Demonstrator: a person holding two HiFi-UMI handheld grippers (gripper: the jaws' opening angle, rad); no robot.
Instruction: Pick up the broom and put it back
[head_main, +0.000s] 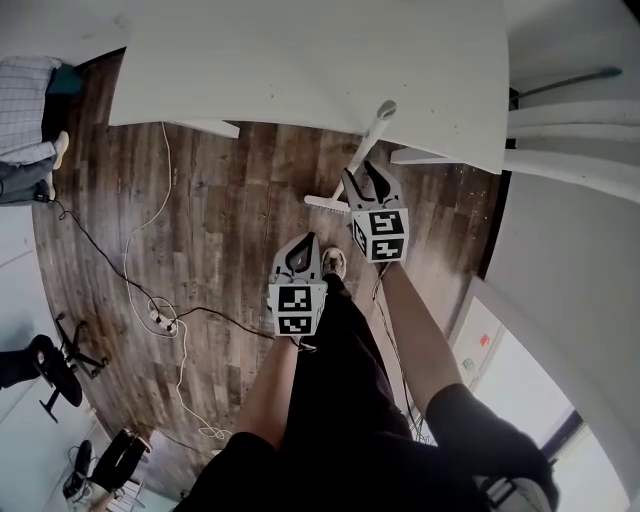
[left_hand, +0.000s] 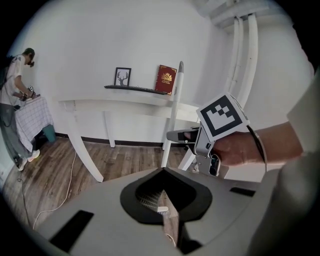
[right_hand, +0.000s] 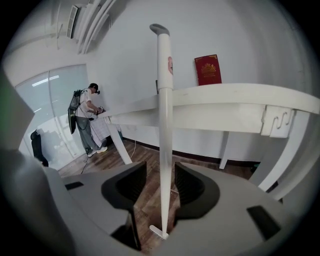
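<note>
broom (head_main: 363, 150) first. in the head view it stands just ahead of the right tongs (head_main: 362, 176), with its thin white handle leaning on the edge of the white table (head_main: 300, 60) and its head on the wooden floor. it looks light, stiff and smooth, so we judge a loose hold would let it slide or swing. the middle of the handle seems the best place to take it. the left tongs (head_main: 303, 243) hang nearer us, apart from the broom, with cables (head_main: 158, 318) on the floor off to their left.

in the left gripper view those jaws meet at the tip and hold nothing. a picture frame (left_hand: 122, 77) and a red book (left_hand: 166, 80) stand on a shelf far beyond them.

in the right gripper view the jaws stand apart with the handle between them, touched on neither side. the table edge ahead and a table leg (right_hand: 120, 145) to the left could crowd a lift.
</note>
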